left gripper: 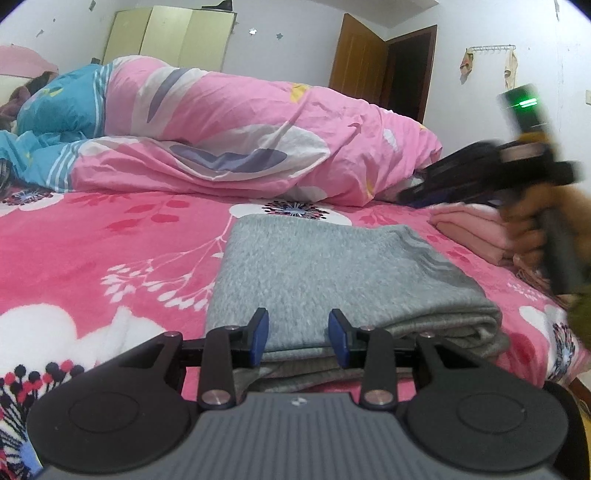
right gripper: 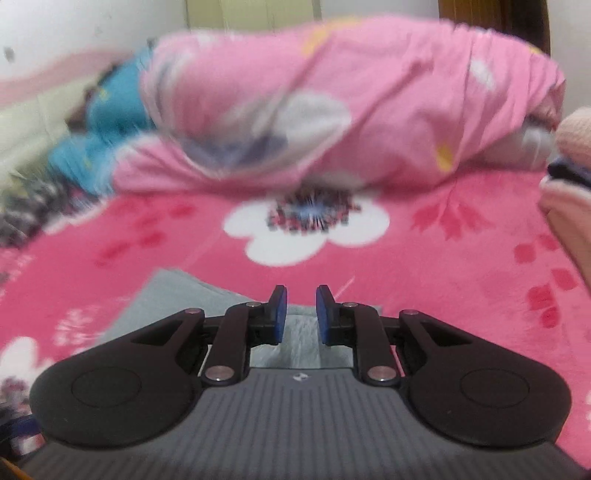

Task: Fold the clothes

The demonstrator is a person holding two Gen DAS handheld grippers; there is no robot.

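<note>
- A grey knit garment (left gripper: 317,273), folded into a thick rectangle of several layers, lies on the bed's pink floral blanket (left gripper: 110,236), its folded edges stacked at the near right corner.
- The left gripper (left gripper: 298,334) sits low at the garment's near edge, jaws parted with a clear gap; grey cloth shows between the blue pads (left gripper: 261,332), but whether they pinch it cannot be told, and nothing looks lifted.
- The right gripper (right gripper: 298,314) hangs above the blanket near the garment's far edge, jaws parted by a narrow gap and holding nothing; the grey garment (right gripper: 177,295) shows below and to the left of it.
- The right-wrist view is smeared with motion blur.
- In the left-wrist view the right gripper's body (left gripper: 491,166), blurred and with a green light on top, is held to the right of the garment by a hand (left gripper: 528,229).
- Just beside that hand lies a stack of folded pale pink clothes (left gripper: 476,229), apart from the grey garment.
- Behind everything a rolled pink flowered quilt (left gripper: 240,133) runs across the bed, with blue bedding (left gripper: 62,107) at its left end.
- A cream wardrobe (left gripper: 170,35) and a brown door (left gripper: 360,59) stand against the far wall.
</note>
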